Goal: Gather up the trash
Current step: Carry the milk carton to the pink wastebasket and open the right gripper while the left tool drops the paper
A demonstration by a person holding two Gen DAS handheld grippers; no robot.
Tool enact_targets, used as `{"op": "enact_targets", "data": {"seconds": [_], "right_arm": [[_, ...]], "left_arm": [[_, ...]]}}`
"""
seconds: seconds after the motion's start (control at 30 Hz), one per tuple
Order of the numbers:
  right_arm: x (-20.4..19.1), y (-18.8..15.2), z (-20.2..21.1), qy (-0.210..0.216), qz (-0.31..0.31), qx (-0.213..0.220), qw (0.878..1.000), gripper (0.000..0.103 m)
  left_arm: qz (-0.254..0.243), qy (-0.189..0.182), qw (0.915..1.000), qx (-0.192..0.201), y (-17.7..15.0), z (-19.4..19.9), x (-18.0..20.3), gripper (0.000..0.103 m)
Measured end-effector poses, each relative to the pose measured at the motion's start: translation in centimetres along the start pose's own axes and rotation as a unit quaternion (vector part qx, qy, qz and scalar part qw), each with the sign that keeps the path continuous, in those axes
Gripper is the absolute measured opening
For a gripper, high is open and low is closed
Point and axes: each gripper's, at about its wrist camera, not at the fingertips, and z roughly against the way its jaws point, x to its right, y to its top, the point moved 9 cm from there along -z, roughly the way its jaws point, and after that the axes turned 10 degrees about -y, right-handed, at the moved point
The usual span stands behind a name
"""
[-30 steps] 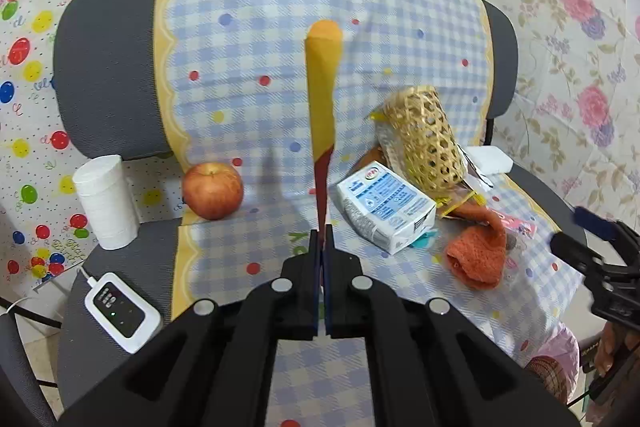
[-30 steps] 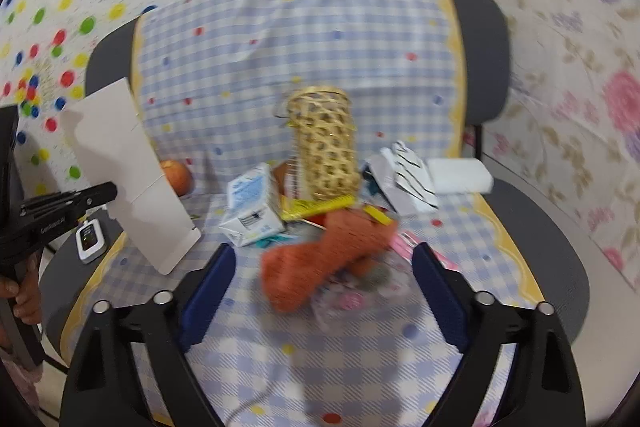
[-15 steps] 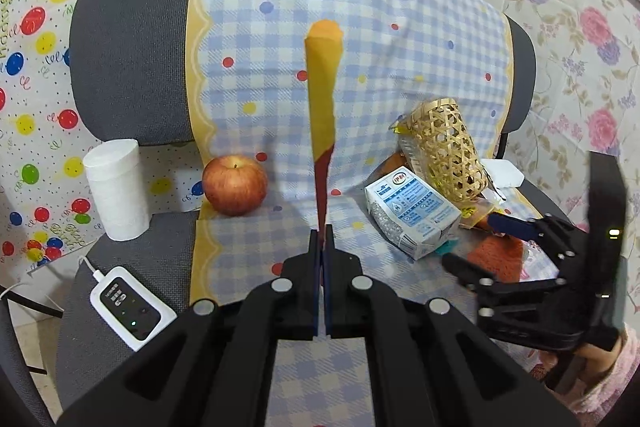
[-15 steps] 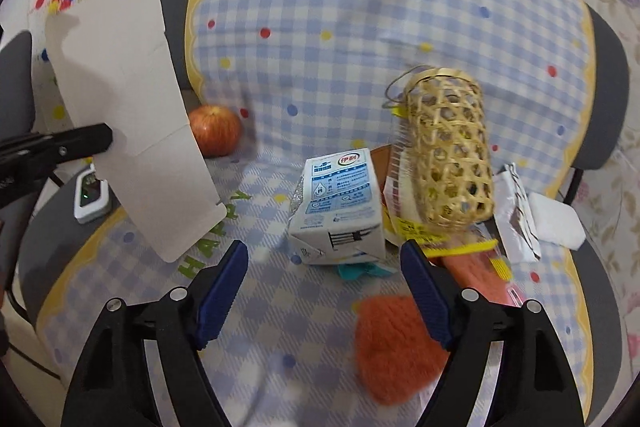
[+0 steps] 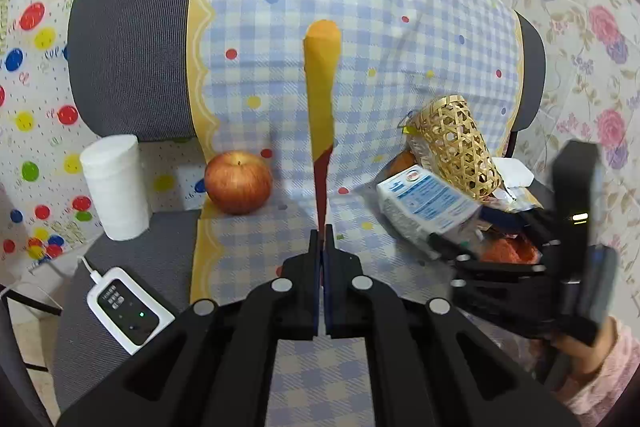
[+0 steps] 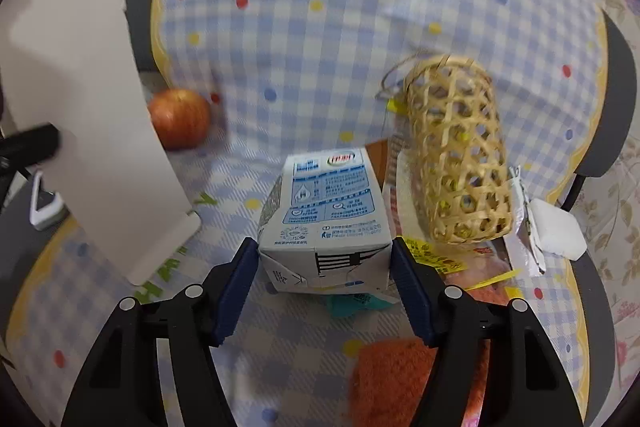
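Trouble from here would most likely be a crushed or slipping box: my right gripper (image 6: 322,261) is closing its blue fingers (image 6: 236,281) around the white-and-blue milk carton (image 6: 326,217), which lies on the checked cloth of the chair seat (image 6: 280,339) with its folded end between them. That end looks soft; pinched there it could buckle and twist out. The carton also sits just beside the woven bamboo tube basket (image 6: 456,155) and over yellow wrappers (image 6: 432,253), so a lift might drag those along or tip the basket.

My left gripper (image 5: 322,247) has its fingers clamped together on the flat cardboard sheet (image 5: 322,95), seen edge-on and upright; swinging it could knock the red apple (image 5: 239,183).

Against a second ago, the right gripper has swept across from the orange knitted cloth (image 6: 404,379) to straddle the carton, and it now shows large in the left view. The left grip is unchanged.
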Motion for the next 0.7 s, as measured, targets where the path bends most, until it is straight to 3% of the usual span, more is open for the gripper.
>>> {"op": "enact_targets", "data": {"seconds": [0.2,0.37,0.53,0.7], "right_arm": [[3.2,0.7,6.4,0.026,-0.067,0.043,0.996,0.067],[6.5,-0.9,12.5,0.018,-0.104,0.076,0.991,0.067],[10.1,-3.4,16.4,-0.031,-0.124,0.090,0.988,0.067],[13.7,-7.1,20.3,-0.075,-0.159,0.095,0.980,0.067]], "left_arm": [[-0.031,-0.015,0.9992,0.022,1.3,1.8,2.2,0.000],[-0.065,-0.037,0.9965,0.037,1.6,3.6,5.8,0.000],[-0.088,-0.069,0.9928,0.042,1.2,4.4,9.8,0.000],[-0.129,-0.113,0.9840,0.050,0.2,5.1,15.3,0.000]]}}
